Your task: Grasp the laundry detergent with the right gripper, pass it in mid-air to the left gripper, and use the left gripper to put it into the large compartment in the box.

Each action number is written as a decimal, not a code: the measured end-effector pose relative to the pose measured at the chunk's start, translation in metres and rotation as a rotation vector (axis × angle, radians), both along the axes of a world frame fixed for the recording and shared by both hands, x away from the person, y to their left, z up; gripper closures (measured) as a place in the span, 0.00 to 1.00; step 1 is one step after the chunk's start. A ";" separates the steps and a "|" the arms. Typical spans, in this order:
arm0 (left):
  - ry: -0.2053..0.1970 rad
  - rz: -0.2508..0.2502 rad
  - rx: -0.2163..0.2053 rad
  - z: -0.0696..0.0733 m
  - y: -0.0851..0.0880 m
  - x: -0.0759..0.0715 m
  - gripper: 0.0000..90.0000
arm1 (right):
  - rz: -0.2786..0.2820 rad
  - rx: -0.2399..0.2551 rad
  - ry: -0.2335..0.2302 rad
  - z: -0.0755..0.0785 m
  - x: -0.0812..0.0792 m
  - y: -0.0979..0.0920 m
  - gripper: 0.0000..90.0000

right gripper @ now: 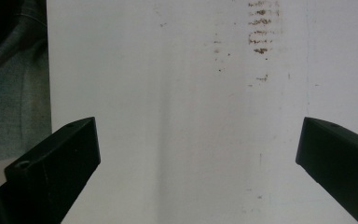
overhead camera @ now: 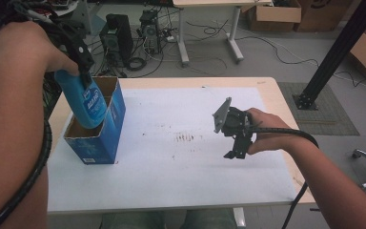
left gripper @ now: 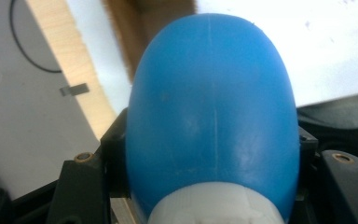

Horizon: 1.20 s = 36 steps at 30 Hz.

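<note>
Blue plastic bottle [overhead camera: 82,98] with white cap, label text too small to read, clamped by left gripper [overhead camera: 83,71], tilted (base down) inside open blue box [overhead camera: 106,131], right gripper [right gripper: 198,154] jaws wide apart over table [overhead camera: 195,176].

I see the blue bottle [left gripper: 212,121] as smooth, slightly glossy plastic with a faint mould seam and a ribbed white plastic cap. The blue box [overhead camera: 100,136] looks like printed cardboard, raw brown inside. My desk [overhead camera: 267,86] is pale wood under a matt white sheet, scuffed brown. The right hand-held gripper [right gripper: 198,158] looks matt black plastic.
</note>
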<state>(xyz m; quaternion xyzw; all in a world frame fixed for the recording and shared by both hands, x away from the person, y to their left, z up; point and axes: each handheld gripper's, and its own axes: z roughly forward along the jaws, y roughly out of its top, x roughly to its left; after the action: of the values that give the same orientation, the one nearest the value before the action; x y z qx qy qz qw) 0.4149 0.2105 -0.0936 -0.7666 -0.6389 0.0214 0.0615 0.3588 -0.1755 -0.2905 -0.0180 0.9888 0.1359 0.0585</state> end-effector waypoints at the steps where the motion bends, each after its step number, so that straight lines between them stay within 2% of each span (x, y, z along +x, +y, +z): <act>1: -0.006 0.011 0.005 0.000 0.003 0.001 0.43 | 0.001 -0.002 0.000 0.000 0.000 0.000 0.00; 5: -0.010 0.055 -0.001 -0.003 0.012 0.004 0.43 | 0.003 -0.004 -0.001 0.003 -0.001 0.000 0.00; 11: -0.022 0.086 -0.008 -0.012 0.020 0.007 0.43 | -0.003 -0.011 0.005 0.003 0.001 -0.002 0.00; 19: -0.036 0.095 -0.014 -0.032 0.029 0.013 0.43 | -0.011 -0.015 0.016 -0.001 0.002 -0.005 0.00; 26: -0.027 0.090 -0.001 -0.050 0.031 0.016 0.43 | -0.013 -0.015 0.022 -0.001 0.001 -0.005 0.00; 30: -0.029 0.079 0.007 -0.062 0.030 0.018 0.43 | -0.016 -0.016 0.024 -0.002 0.001 -0.006 0.00; 36: -0.037 0.085 -0.004 -0.083 0.035 0.019 0.43 | -0.014 -0.022 0.029 -0.004 0.001 -0.005 0.00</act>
<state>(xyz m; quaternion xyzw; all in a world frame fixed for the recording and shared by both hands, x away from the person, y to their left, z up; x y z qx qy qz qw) 0.4340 0.2450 -0.1768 -0.7391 -0.6719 0.0112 0.0470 0.3597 -0.1807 -0.2944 -0.0095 0.9911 0.1250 0.0449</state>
